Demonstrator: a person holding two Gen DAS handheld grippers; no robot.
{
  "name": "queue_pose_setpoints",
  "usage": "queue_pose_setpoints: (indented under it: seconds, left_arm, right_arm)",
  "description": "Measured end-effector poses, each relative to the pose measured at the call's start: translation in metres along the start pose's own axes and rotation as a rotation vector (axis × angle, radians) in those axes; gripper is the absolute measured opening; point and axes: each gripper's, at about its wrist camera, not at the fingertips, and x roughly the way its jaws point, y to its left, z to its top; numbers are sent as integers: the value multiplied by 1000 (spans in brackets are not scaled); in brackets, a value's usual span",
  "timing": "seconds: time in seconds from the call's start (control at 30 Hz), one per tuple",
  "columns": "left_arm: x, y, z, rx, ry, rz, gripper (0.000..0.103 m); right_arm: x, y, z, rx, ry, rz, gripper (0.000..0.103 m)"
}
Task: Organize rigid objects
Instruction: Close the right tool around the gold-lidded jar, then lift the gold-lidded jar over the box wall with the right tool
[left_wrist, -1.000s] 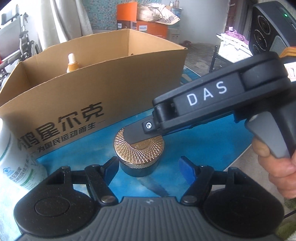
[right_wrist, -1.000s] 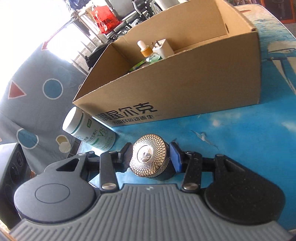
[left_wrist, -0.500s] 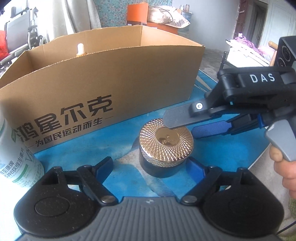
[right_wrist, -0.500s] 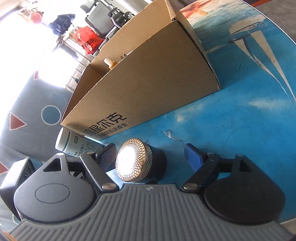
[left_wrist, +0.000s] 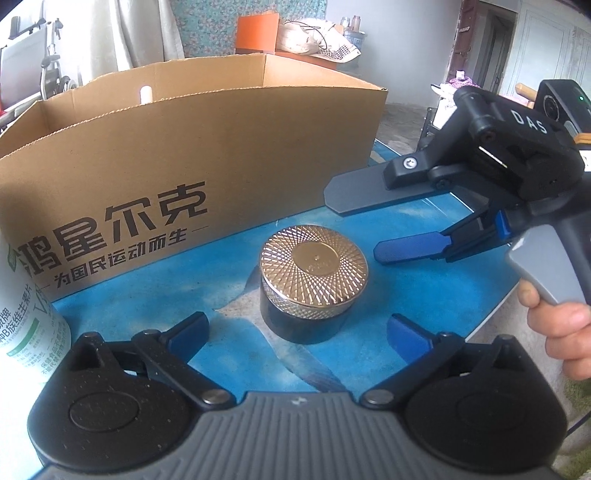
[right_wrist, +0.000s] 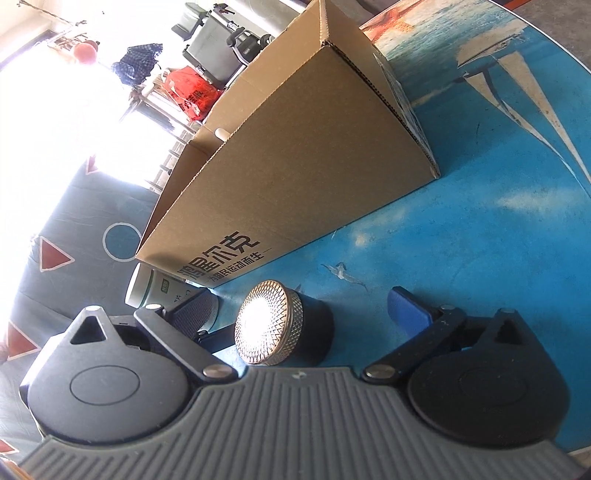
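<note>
A dark jar with a gold patterned lid (left_wrist: 314, 280) stands upright on the blue table (left_wrist: 207, 266), close to the front wall of a cardboard box (left_wrist: 184, 147). My left gripper (left_wrist: 299, 332) is just short of the jar with its jaws opening, and both blue pads are off it. From the right comes my right gripper (left_wrist: 354, 225), rolled on its side, with a person's hand (left_wrist: 557, 325) on the trigger. In the right wrist view the jar (right_wrist: 273, 328) lies between the right gripper's (right_wrist: 301, 314) opening jaws, with a gap on each side.
A white labelled bottle (left_wrist: 26, 314) stands at the left by the box's corner, and shows in the right wrist view as the white bottle (right_wrist: 147, 288). A dropper bottle's tip (left_wrist: 146, 94) pokes up inside the box. The table's edge (left_wrist: 491, 314) runs close on the right.
The right gripper has let go of the jar and drawn back to the right as its jaws spread. The left gripper's jaws have widened too. The jar now stands free on the table.
</note>
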Motion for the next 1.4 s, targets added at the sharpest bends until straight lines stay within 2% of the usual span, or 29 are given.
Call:
queue_pose_setpoints:
  seconds: [0.23, 0.33, 0.47, 0.57, 0.63, 0.7, 0.83, 0.9, 0.97, 1.1, 1.2, 1.4]
  left_arm:
    - [-5, 3, -2, 4, 2, -12, 103]
    - [-3, 4, 0, 23, 5, -16, 103]
    - [-2, 4, 3, 25, 13, -18, 102]
    - [-9, 7, 6, 5, -22, -47, 96]
    - [-15, 5, 8, 31, -60, -49, 96]
    - [-19, -1, 8, 87, -83, -19, 96]
    - [-14, -5, 9, 124, -82, 11, 84]
    - [-12, -4, 10, 122, -74, 20, 82]
    - [-10, -4, 9, 130, -76, 29, 73]
    - [-6, -4, 9, 146, -78, 26, 71]
    - [-1, -7, 8, 168, -83, 28, 69]
    - [7, -7, 7, 158, -71, 6, 57]
  right_arm:
    - [0, -8, -1, 13, -6, 67, 102]
    - [2, -5, -1, -3, 7, 63, 102]
    - [4, 2, -1, -27, 13, 29, 102]
    - [7, 14, -2, -90, 33, -20, 102]
    - [9, 25, -6, -156, 26, -59, 102]
    - [8, 35, -11, -222, 12, -76, 102]
    - [7, 51, -17, -309, -20, -107, 100]
    - [7, 57, -18, -333, -31, -124, 95]
    - [8, 60, -18, -342, -38, -136, 92]
    - [9, 62, -18, -342, -40, -152, 76]
    - [12, 60, -18, -331, -31, -156, 69]
    - [20, 55, -18, -288, -5, -141, 54]
